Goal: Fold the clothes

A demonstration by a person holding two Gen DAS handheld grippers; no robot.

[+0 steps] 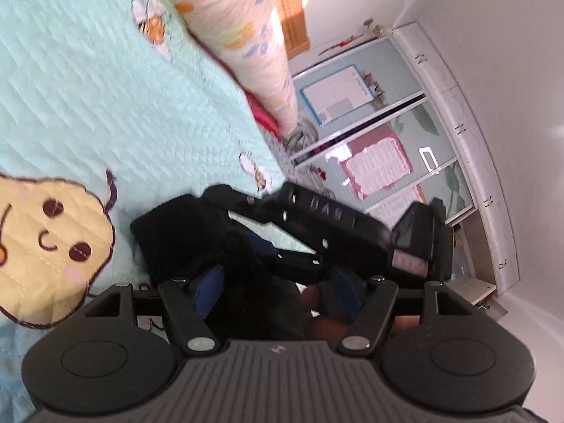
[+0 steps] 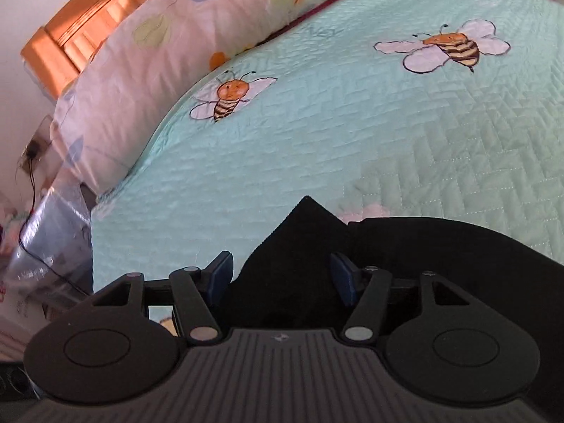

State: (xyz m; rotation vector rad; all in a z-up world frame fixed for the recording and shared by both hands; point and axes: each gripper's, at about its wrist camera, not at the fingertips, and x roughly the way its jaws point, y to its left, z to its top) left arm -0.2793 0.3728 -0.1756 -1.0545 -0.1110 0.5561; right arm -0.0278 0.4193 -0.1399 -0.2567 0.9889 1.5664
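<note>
A black garment [image 2: 423,246] lies bunched on the mint quilt [image 2: 317,141], with one pointed corner sticking up toward the far side. My right gripper [image 2: 282,276] hovers over its near edge, jaws apart, the blue pads [image 2: 220,275] clear of the cloth. In the left wrist view the same garment [image 1: 183,232] is heaped between the jaws of my left gripper [image 1: 275,290]. These jaws also stand wide, and a gap shows beside the right pad [image 1: 343,292]. The right tool's black frame [image 1: 317,211] crosses just beyond, above the cloth.
The quilt [image 1: 105,105] has bee patches and a yellow smiling figure [image 1: 46,246]. A floral pillow [image 2: 141,53] lies along the wooden headboard [image 2: 70,28]. A clear plastic bag [image 2: 53,229] sits off the bed's left edge. A wardrobe with sliding doors [image 1: 387,134] stands beyond.
</note>
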